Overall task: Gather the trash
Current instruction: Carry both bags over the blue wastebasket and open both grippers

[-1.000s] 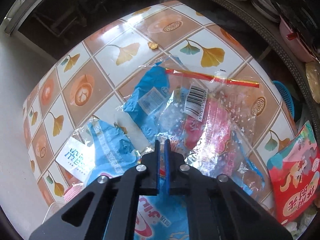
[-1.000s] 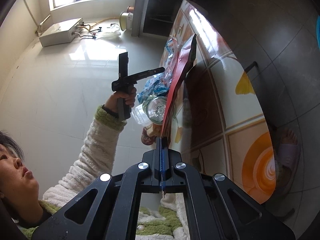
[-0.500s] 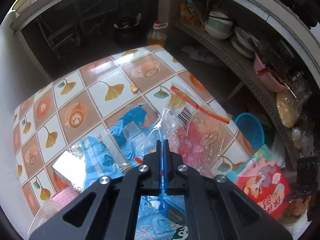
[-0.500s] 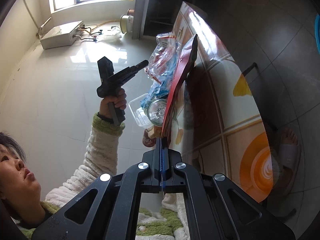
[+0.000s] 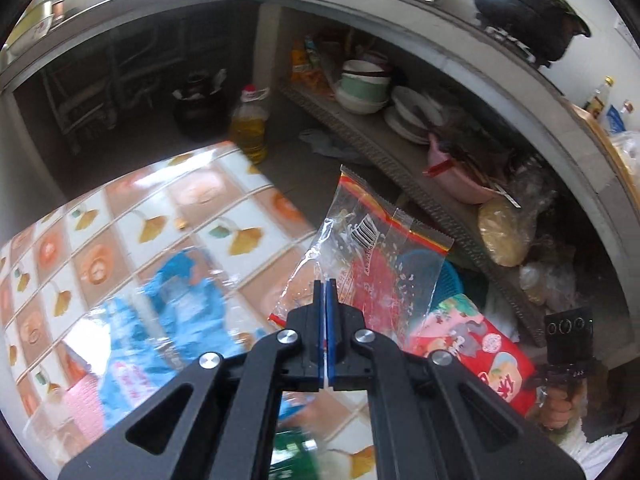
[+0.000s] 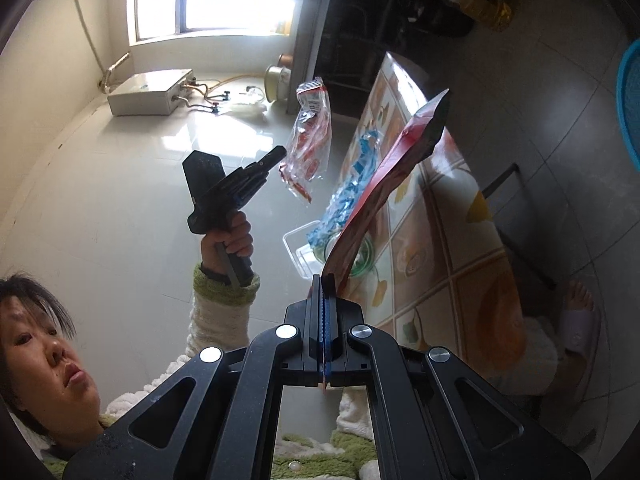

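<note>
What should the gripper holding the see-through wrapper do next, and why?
Probably carry the clear wrapper over to the red bag and drop it in. The left gripper is shut on the wrapper, which hangs clear of the table. The right gripper is shut on the red bag's edge beside the table, likely as the trash bag. More wrappers lie on the table.

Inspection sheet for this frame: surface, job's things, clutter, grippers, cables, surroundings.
Surface: tiled-pattern table, leaf and cup motifs.
Job's things: clear wrapper lifted off the table; red bag held up at the table edge; blue wrappers lying on the table.
Clutter: clear tub; pink item.
Grippers: left gripper shut on the clear wrapper; right gripper shut on the red bag.
Cables: nothing seen on the table.
Surroundings: shelf of bowls, oil bottle, blue basket.
</note>
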Action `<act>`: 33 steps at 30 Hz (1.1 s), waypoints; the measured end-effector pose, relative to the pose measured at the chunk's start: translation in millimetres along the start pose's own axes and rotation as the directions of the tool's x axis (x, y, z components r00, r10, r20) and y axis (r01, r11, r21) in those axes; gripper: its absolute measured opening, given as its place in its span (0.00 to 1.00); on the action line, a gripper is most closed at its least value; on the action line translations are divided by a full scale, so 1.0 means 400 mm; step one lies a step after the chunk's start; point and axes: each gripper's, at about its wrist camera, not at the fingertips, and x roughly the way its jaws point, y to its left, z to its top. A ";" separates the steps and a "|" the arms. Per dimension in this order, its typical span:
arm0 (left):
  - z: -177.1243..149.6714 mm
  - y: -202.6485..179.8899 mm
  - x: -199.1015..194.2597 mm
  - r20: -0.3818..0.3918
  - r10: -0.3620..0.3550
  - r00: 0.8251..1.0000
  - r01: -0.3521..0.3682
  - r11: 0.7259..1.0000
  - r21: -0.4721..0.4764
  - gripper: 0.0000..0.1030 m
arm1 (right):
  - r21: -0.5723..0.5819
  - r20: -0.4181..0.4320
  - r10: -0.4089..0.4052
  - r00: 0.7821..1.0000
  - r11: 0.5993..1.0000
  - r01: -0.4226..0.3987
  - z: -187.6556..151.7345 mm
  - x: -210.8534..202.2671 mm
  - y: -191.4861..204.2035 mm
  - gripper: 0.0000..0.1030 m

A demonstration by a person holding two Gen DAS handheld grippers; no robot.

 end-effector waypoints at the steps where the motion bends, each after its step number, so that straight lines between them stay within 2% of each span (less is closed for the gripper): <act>1: 0.004 -0.031 0.014 -0.003 -0.020 1.000 0.020 1.000 0.014 0.00 | -0.002 0.023 -0.006 1.000 1.000 0.006 -0.007 -0.021 0.001 0.00; 7: 0.026 -0.221 0.160 -0.071 -0.118 0.991 0.123 0.989 0.082 0.00 | 0.031 0.174 -0.048 0.984 0.999 0.043 -0.036 -0.177 -0.036 0.00; 12: 0.043 -0.388 0.325 -0.148 -0.134 0.980 0.157 0.976 0.154 0.00 | 0.100 0.284 -0.107 0.953 0.992 0.081 -0.062 -0.297 -0.103 0.00; 16: 0.046 -0.521 0.496 -0.217 -0.064 0.974 0.115 0.966 0.233 0.00 | 0.192 0.330 -0.194 0.924 0.972 0.135 -0.068 -0.351 -0.190 0.00; 22: 0.036 -0.638 0.726 -0.270 0.058 0.961 0.031 0.949 0.314 0.00 | 0.330 0.343 -0.318 0.884 0.922 0.203 -0.016 -0.376 -0.352 0.00; 24: 0.027 -0.668 0.801 -0.272 0.117 0.955 -0.015 0.937 0.349 0.00 | 0.368 0.347 -0.363 0.865 0.901 0.230 0.014 -0.371 -0.403 0.00; 25: 0.017 -0.690 0.842 -0.268 0.154 0.951 -0.040 0.922 0.386 0.00 | 0.382 0.345 -0.380 0.858 0.892 0.241 0.031 -0.367 -0.429 0.00; 27: -0.006 -0.720 0.902 -0.287 0.180 0.941 -0.043 0.904 0.426 0.02 | 0.409 0.355 -0.432 0.829 0.869 0.277 0.063 -0.348 -0.474 0.00; 29: -0.030 -0.731 0.954 -0.323 0.179 0.929 -0.027 0.905 0.425 0.04 | 0.424 0.356 -0.499 0.790 0.840 0.340 0.097 -0.328 -0.523 0.07; 30: -0.039 -0.732 0.975 -0.343 0.173 0.923 -0.017 0.910 0.415 0.06 | 0.441 0.356 -0.518 0.778 0.827 0.349 0.104 -0.322 -0.550 0.19; 32: -0.047 -0.727 0.991 -0.343 0.188 0.920 -0.037 0.916 0.400 0.19 | 0.474 0.335 -0.563 0.755 0.794 0.382 0.117 -0.301 -0.601 0.38; 33: -0.048 -0.722 0.989 -0.339 0.184 0.923 -0.040 0.920 0.391 0.25 | 0.494 0.313 -0.615 0.723 0.756 0.430 0.122 -0.290 -0.621 0.40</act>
